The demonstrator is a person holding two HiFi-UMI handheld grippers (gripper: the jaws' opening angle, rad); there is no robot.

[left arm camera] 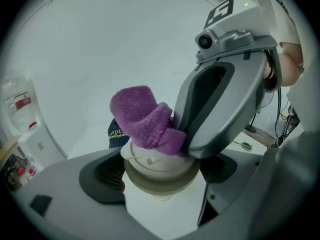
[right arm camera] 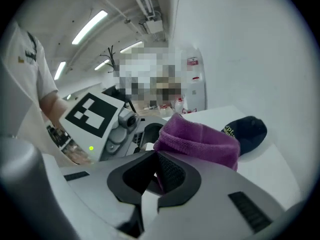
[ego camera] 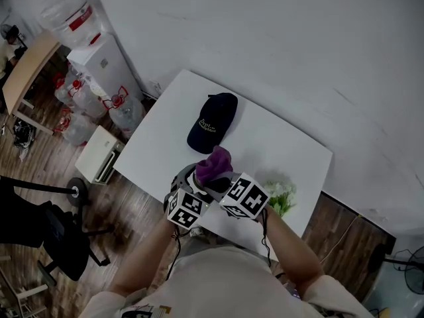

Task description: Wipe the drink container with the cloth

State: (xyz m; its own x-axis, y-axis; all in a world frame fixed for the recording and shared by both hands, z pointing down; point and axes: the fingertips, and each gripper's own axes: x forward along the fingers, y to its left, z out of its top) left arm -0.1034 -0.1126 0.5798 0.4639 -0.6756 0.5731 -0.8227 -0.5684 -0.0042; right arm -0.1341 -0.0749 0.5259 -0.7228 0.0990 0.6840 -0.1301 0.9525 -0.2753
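left gripper [left arm camera: 161, 178]: jaws clamp container [left arm camera: 154, 160] | right gripper [right arm camera: 159, 176]: jaws pinch cloth [right arm camera: 200, 140] | risk: wiping pressure twists container loose between left jaws

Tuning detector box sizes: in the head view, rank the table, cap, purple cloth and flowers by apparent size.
1. White table, by far.
2. Black cap.
3. Purple cloth and flowers: about alike, so unranked; the cloth is up off the table, nearer the camera.
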